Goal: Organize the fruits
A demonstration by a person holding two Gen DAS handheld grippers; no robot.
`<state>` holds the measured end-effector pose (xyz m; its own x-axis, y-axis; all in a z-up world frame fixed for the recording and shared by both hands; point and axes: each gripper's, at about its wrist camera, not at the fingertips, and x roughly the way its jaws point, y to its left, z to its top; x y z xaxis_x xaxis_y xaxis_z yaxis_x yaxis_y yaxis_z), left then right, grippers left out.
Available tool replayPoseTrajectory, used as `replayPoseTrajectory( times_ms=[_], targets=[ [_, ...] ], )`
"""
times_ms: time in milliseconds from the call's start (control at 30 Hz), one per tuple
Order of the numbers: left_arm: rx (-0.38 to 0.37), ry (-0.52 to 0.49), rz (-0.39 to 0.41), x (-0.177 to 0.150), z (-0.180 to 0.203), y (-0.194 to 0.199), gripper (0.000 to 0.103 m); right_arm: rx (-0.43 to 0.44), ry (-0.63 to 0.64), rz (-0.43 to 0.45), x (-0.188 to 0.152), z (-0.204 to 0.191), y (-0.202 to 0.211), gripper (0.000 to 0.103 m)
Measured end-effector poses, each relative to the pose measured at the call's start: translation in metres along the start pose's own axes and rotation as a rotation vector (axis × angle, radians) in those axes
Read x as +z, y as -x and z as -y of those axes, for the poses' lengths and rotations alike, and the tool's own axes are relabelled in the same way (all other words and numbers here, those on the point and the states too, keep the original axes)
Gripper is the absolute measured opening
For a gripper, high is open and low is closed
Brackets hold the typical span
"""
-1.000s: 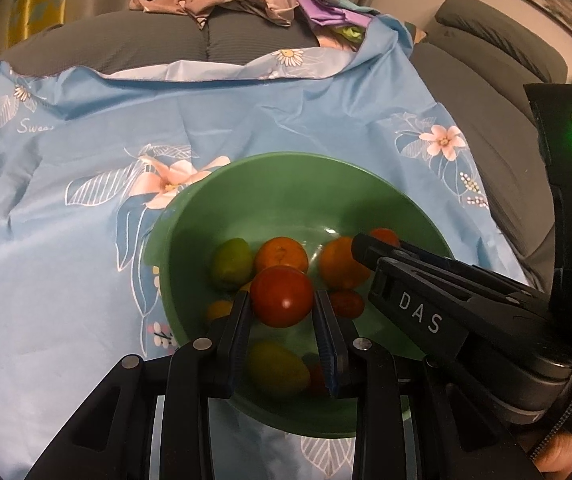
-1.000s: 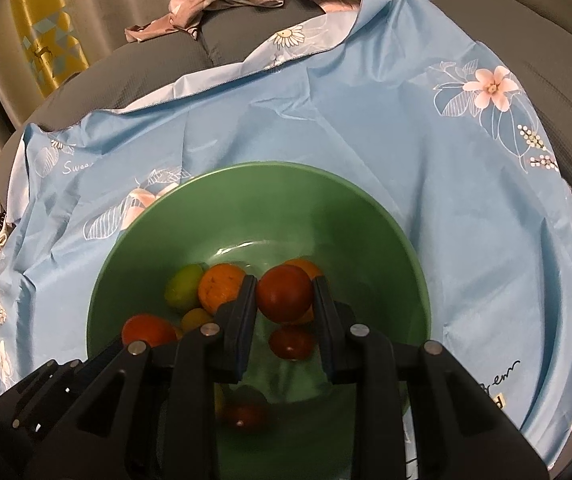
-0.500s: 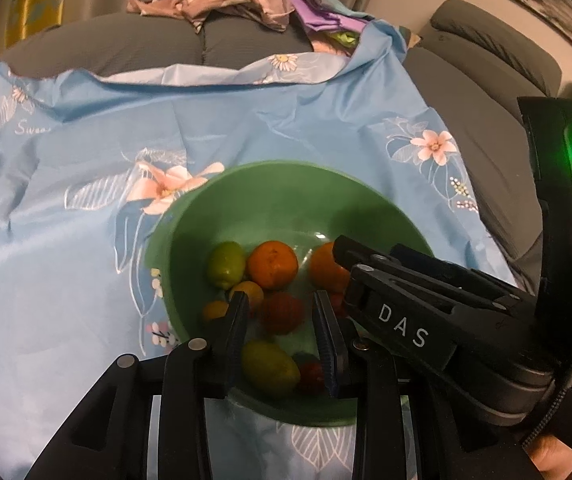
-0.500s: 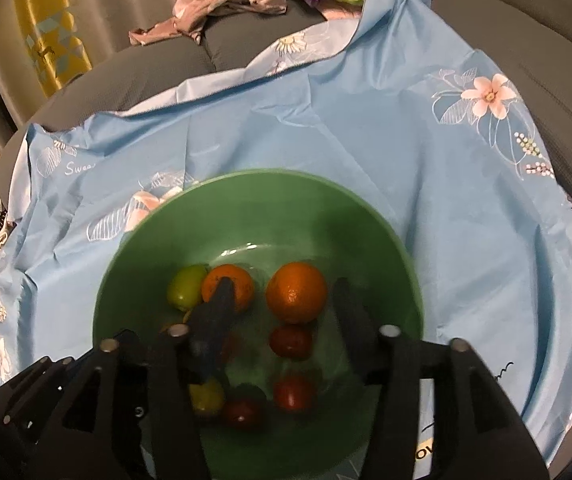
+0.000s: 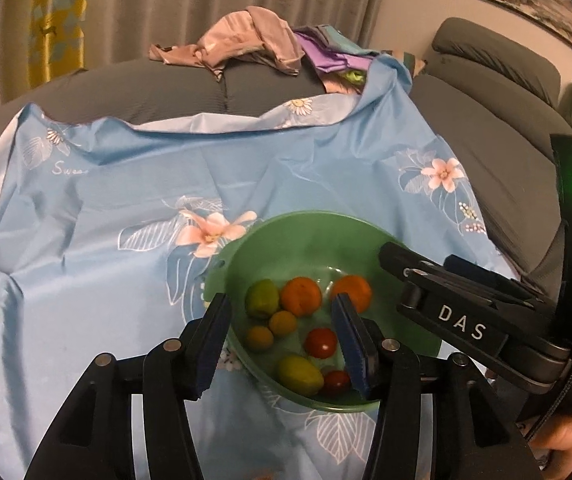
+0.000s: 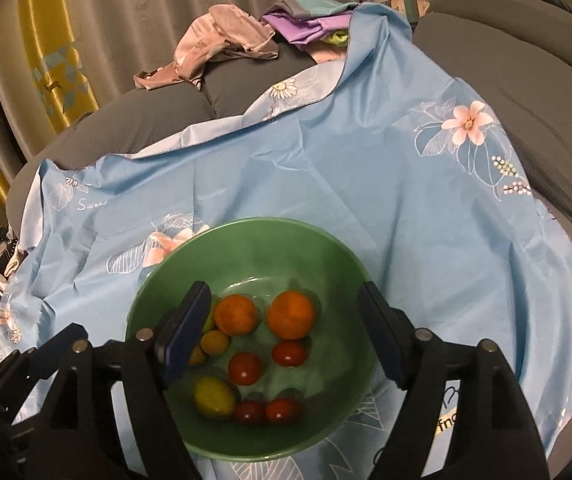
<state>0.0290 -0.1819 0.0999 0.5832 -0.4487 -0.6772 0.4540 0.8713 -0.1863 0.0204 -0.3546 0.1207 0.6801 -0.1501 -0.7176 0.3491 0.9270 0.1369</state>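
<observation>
Nearest the cameras, the left gripper [image 5: 282,340] and right gripper [image 6: 284,332] both stood wide apart and held nothing, hovering over the green bowl [image 6: 158,280], whose near rim their black frames hid. The fruit lay loose in the bowl: two oranges [image 6: 290,314], several red tomatoes [image 6: 245,368] and a yellow-green fruit [image 6: 214,396], with another green one [image 5: 262,298] half hidden behind the right gripper's finger. Beyond, the bowl sat on a blue flowered cloth [image 6: 325,160] over a grey sofa [image 5: 485,128], with crumpled clothes [image 5: 246,40] farthest back
</observation>
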Motion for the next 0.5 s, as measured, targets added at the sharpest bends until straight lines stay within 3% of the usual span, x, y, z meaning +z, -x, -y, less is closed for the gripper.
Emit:
replayPoseTrajectory(
  times_ms=[500],
  targets=[
    [-0.004, 0.016, -0.016, 0.0002, -0.0037, -0.0004, 0.052, -0.025, 0.006, -0.008, -0.0015, 0.0017, 0.0002, 0.076]
  ],
)
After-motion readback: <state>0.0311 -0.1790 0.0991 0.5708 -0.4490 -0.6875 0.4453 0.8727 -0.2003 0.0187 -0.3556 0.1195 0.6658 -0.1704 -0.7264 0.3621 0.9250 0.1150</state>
